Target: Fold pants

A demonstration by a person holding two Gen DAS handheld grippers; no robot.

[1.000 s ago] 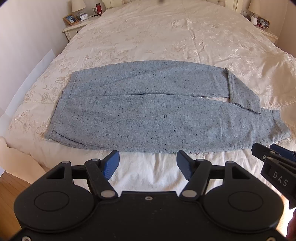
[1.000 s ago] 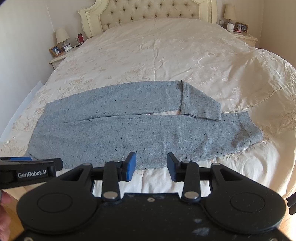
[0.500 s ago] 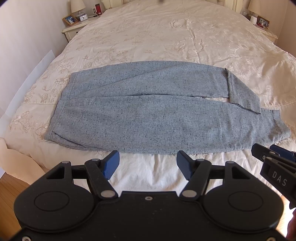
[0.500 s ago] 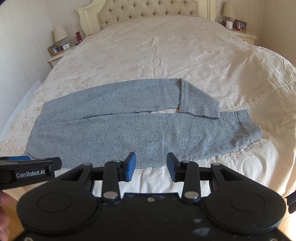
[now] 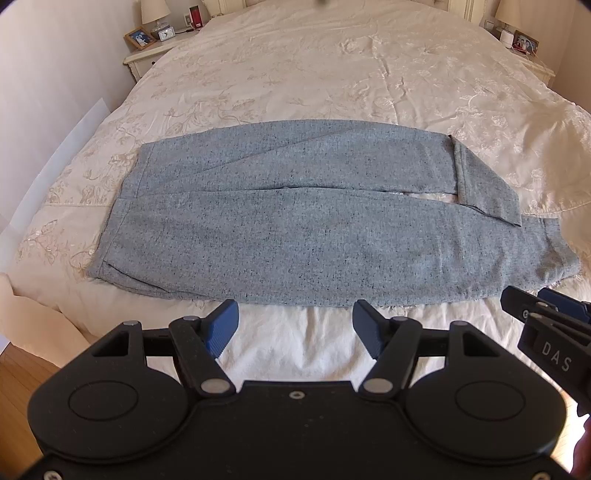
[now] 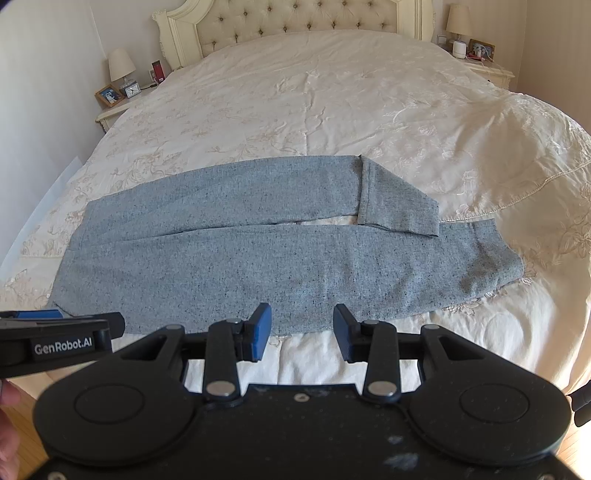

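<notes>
Grey speckled pants (image 5: pixel 314 221) (image 6: pixel 258 258) lie flat across the near part of the bed, waist to the left, legs to the right. The far leg's end is folded back over itself (image 5: pixel 484 188) (image 6: pixel 399 206). My left gripper (image 5: pixel 293 325) hovers open just short of the pants' near edge, with nothing between its blue pads. My right gripper (image 6: pixel 301 325) is also open and empty, above the near hem. Each gripper's body shows at the edge of the other's view.
The cream embroidered bedspread (image 6: pixel 332 103) covers the whole bed, with a tufted headboard (image 6: pixel 295 18) at the far end. Nightstands with lamps and photo frames stand at the far left (image 5: pixel 155 40) and far right (image 6: pixel 480 62). Wooden floor shows by the bed's near corner (image 5: pixel 22 369).
The right wrist view has tipped up a little, showing more of the headboard. The pants and the left gripper have not moved.
</notes>
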